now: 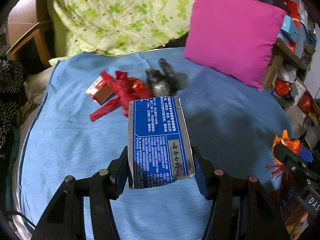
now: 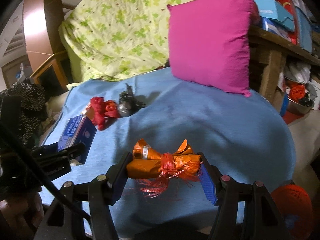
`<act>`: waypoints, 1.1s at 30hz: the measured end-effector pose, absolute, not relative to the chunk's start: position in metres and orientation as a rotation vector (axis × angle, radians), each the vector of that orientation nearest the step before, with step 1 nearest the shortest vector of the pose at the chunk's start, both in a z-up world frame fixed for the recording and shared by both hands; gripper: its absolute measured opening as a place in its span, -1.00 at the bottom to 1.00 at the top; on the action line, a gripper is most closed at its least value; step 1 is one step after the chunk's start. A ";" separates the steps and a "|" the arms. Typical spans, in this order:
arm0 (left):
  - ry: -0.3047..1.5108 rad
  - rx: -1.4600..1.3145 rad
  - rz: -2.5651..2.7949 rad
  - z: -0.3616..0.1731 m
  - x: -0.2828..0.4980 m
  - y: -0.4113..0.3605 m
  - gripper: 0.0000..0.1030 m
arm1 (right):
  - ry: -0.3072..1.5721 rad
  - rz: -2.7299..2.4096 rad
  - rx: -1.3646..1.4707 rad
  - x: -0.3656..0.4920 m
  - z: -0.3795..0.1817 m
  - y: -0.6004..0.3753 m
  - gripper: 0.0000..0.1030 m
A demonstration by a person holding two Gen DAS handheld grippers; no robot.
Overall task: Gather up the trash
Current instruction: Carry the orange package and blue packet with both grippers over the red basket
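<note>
The left tool (image 1: 161, 170) clamps a blue carton (image 1: 159, 140) by its lower end only, above the blue blanket (image 1: 60, 140); it could pivot and slip. The right tool (image 2: 164, 167) grips an orange wrapper bundle (image 2: 164, 163), whose loose tassels could snag. Red wrapping (image 1: 124, 89) remains by the pink pillow (image 1: 230, 38).
</note>
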State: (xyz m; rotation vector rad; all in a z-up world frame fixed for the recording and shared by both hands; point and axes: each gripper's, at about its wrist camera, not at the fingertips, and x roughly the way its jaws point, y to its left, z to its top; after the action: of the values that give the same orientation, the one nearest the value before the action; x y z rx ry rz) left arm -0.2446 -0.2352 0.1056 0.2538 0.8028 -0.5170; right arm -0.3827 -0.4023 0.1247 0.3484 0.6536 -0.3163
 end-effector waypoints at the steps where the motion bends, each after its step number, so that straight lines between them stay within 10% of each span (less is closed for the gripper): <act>1: 0.801 0.260 -0.528 0.106 -0.248 -0.240 0.15 | 0.653 -0.327 0.353 -0.387 0.124 -0.406 0.30; 33: 0.759 0.385 -0.758 0.112 -0.313 -0.338 0.15 | 0.674 -0.583 0.431 -0.472 0.107 -0.476 0.30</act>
State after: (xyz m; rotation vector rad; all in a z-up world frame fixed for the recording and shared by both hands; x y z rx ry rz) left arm -0.3129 -0.3379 0.1122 0.3849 0.7593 -0.7581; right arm -0.4718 -0.4760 0.1074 0.4313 0.6740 -0.5827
